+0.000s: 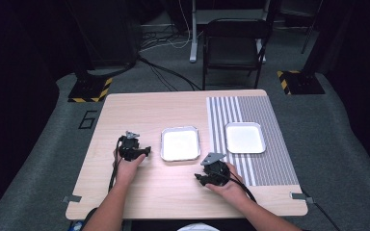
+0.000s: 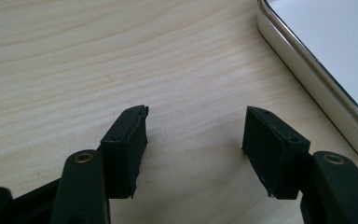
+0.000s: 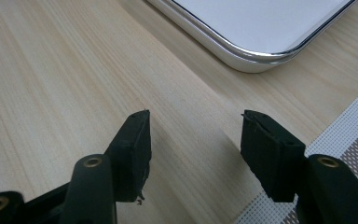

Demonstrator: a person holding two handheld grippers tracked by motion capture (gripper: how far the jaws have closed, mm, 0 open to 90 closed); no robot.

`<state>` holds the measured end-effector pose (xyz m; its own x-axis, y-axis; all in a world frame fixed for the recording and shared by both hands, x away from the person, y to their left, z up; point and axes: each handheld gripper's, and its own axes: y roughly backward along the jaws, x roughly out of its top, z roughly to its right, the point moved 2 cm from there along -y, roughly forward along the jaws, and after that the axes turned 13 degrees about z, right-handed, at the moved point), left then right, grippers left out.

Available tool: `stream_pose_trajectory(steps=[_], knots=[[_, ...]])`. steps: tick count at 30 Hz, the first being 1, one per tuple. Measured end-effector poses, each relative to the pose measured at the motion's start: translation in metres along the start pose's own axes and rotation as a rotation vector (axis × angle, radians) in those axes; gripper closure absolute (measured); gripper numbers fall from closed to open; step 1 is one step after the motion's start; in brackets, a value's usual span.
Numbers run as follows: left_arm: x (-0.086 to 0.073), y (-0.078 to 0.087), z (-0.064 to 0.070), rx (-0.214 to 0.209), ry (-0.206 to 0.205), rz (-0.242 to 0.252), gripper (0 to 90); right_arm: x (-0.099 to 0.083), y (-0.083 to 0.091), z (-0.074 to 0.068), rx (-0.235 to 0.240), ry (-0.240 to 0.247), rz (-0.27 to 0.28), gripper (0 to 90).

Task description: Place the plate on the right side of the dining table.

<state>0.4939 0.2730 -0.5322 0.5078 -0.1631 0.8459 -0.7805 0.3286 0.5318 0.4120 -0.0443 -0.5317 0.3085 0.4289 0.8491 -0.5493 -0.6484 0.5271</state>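
While both hands rest low on the pale wooden counter [image 1: 139,108], two shallow metal trays sit ahead of them. Near the middle of the high view lies the left tray [image 1: 180,144], a rounded rectangle with a shiny silver rim and a flat, bright white floor. To its right, on a grey striped mat [image 1: 265,163], lies the right tray [image 1: 244,137], of the same shape and finish. They sit apart, side by side.

At the left of the high view, the left gripper [image 1: 147,150] is held in the person's left hand [image 1: 127,168], forearm rising from the bottom edge, and points right toward the left tray's near side. In the left gripper view its fingers [image 2: 130,149] are spread wide over bare wood, with nothing between them, and the tray's rim crosses the upper right corner.

Lower centre in the high view, the right gripper [image 1: 200,179] sits in the right hand [image 1: 229,185], just below the left tray's lower right corner and at the mat's edge, pointing left. In the right gripper view its fingers [image 3: 133,154] are also wide and empty, the tray's rounded corner at the top and the mat at the lower right.
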Motion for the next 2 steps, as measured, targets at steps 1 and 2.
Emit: stream_pose_trajectory(steps=[1,2], knots=[[-0.0001,-0.0002,0.0000,0.004,-0.005,0.002,39.4,-0.0001,-0.0002,-0.0001,0.000,0.001,0.003,42.1],[-0.0003,-0.0002,-0.0003,0.004,-0.007,0.002,38.9,-0.0002,-0.0006,-0.0004,0.000,-0.003,0.005,42.0]])
